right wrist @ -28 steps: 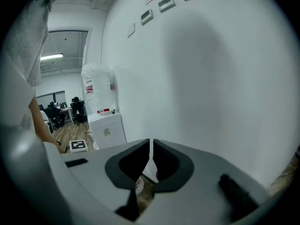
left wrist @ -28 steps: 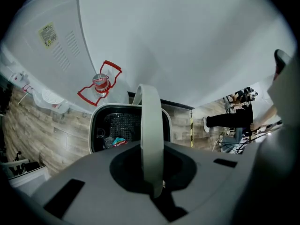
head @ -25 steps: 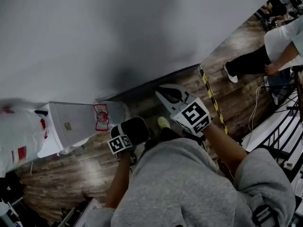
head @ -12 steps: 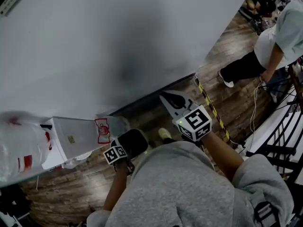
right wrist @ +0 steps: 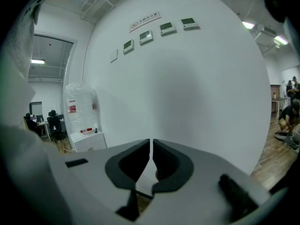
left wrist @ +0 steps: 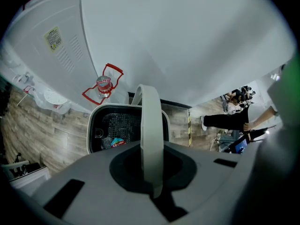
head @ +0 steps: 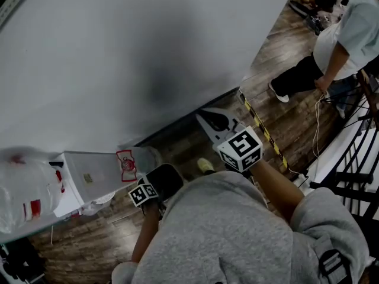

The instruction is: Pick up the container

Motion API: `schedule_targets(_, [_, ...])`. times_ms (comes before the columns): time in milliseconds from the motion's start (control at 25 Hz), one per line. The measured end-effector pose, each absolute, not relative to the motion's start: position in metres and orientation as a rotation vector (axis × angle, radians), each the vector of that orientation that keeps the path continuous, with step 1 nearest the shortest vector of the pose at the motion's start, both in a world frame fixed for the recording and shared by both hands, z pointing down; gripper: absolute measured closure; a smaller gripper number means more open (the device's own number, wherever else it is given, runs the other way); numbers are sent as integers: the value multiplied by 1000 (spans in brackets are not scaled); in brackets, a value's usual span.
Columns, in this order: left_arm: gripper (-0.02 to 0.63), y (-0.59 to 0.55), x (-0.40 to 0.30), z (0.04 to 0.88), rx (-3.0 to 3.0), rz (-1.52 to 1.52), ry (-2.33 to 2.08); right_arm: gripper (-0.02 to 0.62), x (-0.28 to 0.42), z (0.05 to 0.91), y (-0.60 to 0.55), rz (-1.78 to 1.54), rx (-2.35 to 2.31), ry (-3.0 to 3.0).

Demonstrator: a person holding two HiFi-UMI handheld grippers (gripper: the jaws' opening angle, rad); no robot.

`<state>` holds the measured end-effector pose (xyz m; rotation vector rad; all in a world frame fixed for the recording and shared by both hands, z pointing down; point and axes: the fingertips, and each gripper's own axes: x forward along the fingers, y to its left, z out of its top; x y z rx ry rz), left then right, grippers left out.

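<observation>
a white water dispenser (head: 89, 169) with a red-edged cup holder (head: 126, 163) is noted at the left, against the wall. the left tongs (left wrist: 153, 196) are found clamped on the white handle (left wrist: 151, 125) of the container (left wrist: 89, 135). the container hangs beneath them over the wooden floor (left wrist: 42, 135), just beside the dispenser. a small coloured packet (left wrist: 117, 143) is seen in its black interior. the right tongs (right wrist: 151, 146) are held higher, pointed at the wall, pressed together with nothing between them. a person (head: 331, 46) is recorded at the far right.
</observation>
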<state>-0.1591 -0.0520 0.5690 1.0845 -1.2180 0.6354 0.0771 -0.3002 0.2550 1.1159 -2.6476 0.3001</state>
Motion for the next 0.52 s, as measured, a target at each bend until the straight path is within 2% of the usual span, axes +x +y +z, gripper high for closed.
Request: schedule_targets(520, [591,-55,-142,573,1105,639,-1172,561,77,258,-300,297,1115,-2640])
